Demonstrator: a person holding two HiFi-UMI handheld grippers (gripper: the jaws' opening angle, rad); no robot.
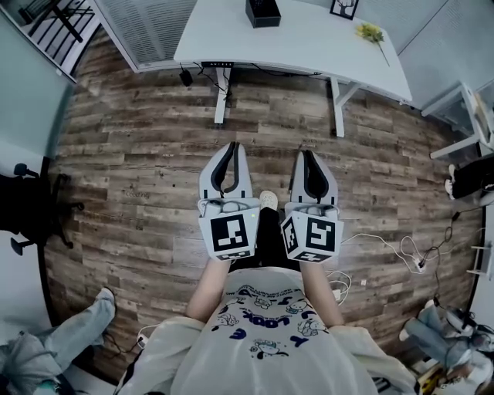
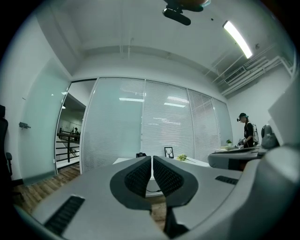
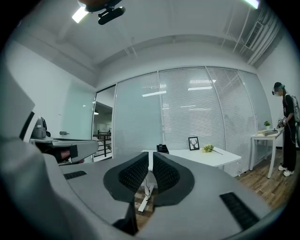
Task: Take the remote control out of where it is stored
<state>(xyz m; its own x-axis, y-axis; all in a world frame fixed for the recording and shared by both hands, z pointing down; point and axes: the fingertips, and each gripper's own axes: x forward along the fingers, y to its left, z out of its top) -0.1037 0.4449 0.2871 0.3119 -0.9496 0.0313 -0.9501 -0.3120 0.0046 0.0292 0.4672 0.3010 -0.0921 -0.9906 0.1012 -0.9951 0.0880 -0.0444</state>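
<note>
Standing on one wood-plank floor [image 1: 139, 170], I face one white desk [image 1: 309, 38] that lies well ahead of me. I hold two grippers side by side at waist height, near each other but apart. The left gripper [image 1: 231, 146] has its jaws brought together with nothing between the pads. The right gripper [image 1: 306, 153] is likewise closed and empty.

Three small items stand on the desk:
- one black box [image 1: 262, 11], near the desk's far edge;
- one framed picture [image 1: 344, 8], upright, to the right of the box;
- one yellow-green flower sprig [image 1: 370, 32], lying toward the right end.

The remote control shows in no view, so I cannot tell where it sits.

Only the head view shows the floor, the loose white cables [image 1: 401, 251] on it and my own arms. Only the gripper views show the wall of white blinds [image 3: 197, 108] behind the desk. The right gripper view alone shows a second white table [image 3: 265, 135] at the far right. A person [image 3: 286, 131] stands beside it. The left gripper view shows an open doorway [image 2: 70, 136] at the left.
</note>
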